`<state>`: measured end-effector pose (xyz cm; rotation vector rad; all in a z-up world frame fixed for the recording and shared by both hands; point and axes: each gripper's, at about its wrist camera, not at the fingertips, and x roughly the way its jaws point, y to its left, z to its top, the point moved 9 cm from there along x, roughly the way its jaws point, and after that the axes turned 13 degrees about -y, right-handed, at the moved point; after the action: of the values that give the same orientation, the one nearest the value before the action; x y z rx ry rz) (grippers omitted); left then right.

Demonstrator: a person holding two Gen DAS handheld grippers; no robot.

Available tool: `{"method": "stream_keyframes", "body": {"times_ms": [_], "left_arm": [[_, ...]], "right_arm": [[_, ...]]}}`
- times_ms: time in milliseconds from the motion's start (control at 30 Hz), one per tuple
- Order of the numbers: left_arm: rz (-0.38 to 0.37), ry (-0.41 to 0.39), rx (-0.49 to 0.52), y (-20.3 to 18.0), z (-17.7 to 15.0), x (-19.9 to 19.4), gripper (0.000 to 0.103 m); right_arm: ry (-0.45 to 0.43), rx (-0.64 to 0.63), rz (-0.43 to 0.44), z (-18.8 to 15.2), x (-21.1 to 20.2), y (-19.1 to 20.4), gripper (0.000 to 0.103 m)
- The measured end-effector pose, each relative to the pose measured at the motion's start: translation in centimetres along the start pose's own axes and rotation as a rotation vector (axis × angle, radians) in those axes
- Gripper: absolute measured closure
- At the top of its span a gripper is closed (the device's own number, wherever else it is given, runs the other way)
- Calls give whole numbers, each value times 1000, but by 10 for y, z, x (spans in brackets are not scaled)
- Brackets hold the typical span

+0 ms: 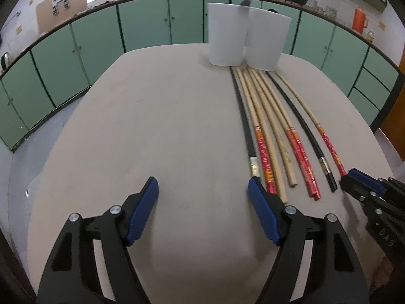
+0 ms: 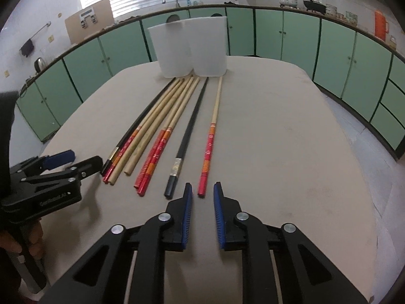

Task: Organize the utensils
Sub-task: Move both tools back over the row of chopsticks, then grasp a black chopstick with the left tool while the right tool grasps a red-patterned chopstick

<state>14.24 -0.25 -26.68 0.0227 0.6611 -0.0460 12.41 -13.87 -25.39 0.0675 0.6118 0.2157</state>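
In the left wrist view we see the left gripper (image 1: 203, 190) at the bottom of the frame, its blue-padded jaws standing wide apart over the bare beige table (image 1: 152, 131) with nothing between them; its right-hand pad sits just beside the near ends of the leftmost sticks. The chopsticks (image 1: 276, 131) lie in a fan in the right half of the frame, running from the lower right up toward the centre top, where two white containers (image 1: 246, 43) stand side by side at the table's far edge, the thin tips almost reaching their bases. At the right edge of the frame we see the right gripper (image 1: 359, 182), its tip right at the red end of the outermost chopstick (image 1: 326, 136); from here we cannot tell whether it touches. In the right wrist view the right gripper (image 2: 202, 190) fills the bottom centre, its jaws narrow but with a clear gap, and the red end of that same outermost chopstick (image 2: 208, 157) sits just ahead of the gap, not pinched by the pads. The other chopsticks (image 2: 152, 136) spread to the left of centre, pointing up at the white containers (image 2: 188, 48) in the upper middle. At the left edge we see the left gripper (image 2: 83, 160), jaws parted, near the leftmost stick ends, with a hand (image 2: 27, 238) on its handle.
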Motion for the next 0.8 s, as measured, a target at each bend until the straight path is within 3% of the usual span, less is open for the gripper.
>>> {"method": "stream_keyframes", "body": {"times_ms": [400,800], "left_arm": [[-36,1,12,-2,-6,-20,31],[-51,20,54,-20,-11,-6,31]], "right_arm": [[-1,16,15,0,0,-3,86],[-4,24,17,0,0,-4,86]]}}
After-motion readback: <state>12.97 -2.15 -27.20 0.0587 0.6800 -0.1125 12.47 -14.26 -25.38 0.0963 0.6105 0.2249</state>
